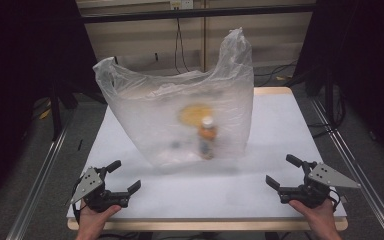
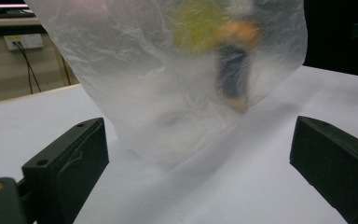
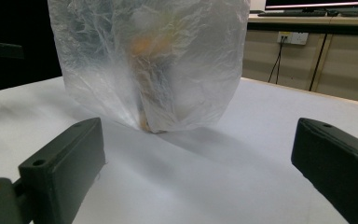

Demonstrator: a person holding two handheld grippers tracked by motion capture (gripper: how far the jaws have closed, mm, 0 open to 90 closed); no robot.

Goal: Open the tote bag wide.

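A translucent white plastic bag (image 1: 175,115) stands upright in the middle of the white table (image 1: 280,130), its two handles raised. Through its wall I make out a bottle (image 1: 207,137) with a pale cap and orange label, and a yellow blur (image 1: 196,114) behind it. My left gripper (image 1: 124,176) rests near the front left edge, open and empty. My right gripper (image 1: 282,171) sits near the front right edge, also open and empty. In the left gripper view the bag (image 2: 168,70) rises beyond the jaws, and in the right gripper view the bag (image 3: 149,60) does the same.
Dark frame posts (image 1: 55,100) and cables (image 1: 180,45) stand behind and beside the table. A metal rail (image 1: 40,180) runs along the left side, another rail (image 1: 360,170) along the right. Bare tabletop lies between the bag and both grippers.
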